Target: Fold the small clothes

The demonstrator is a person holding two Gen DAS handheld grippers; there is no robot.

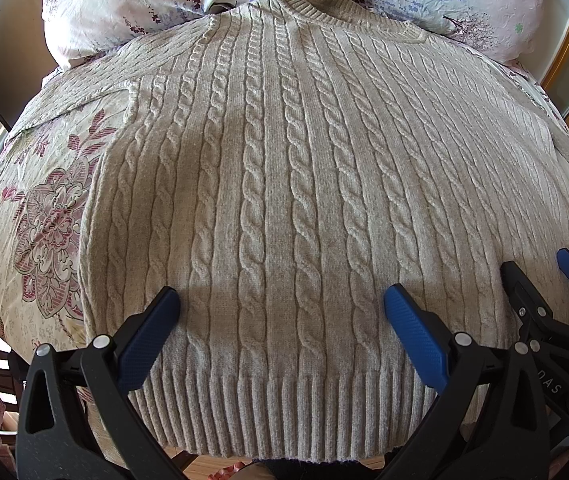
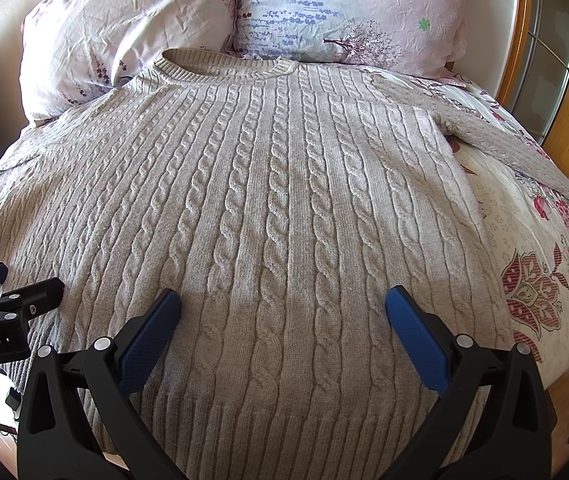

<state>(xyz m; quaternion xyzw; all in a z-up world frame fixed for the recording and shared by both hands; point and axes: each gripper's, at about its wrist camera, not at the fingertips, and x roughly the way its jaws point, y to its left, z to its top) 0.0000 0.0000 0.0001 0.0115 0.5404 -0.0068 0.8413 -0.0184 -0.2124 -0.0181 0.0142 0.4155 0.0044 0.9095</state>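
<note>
A beige cable-knit sweater [image 1: 284, 184] lies flat, front up, on a floral bedspread, collar far and ribbed hem [image 1: 284, 412] near. It also fills the right wrist view [image 2: 268, 216]; its right sleeve [image 2: 496, 140] stretches out to the right. My left gripper [image 1: 282, 304] is open and empty, hovering over the hem's left-middle part. My right gripper [image 2: 282, 304] is open and empty over the lower right part of the sweater. The right gripper also shows at the left wrist view's right edge [image 1: 540, 272], and the left gripper at the right wrist view's left edge [image 2: 20, 280].
The floral bedspread [image 1: 44, 216] shows left of the sweater and on the right [image 2: 536, 288]. Two pillows [image 2: 132, 36] [image 2: 348, 12] lie behind the collar. A wooden headboard frame [image 2: 564, 112] stands at the far right. The bed's near edge lies just below the hem.
</note>
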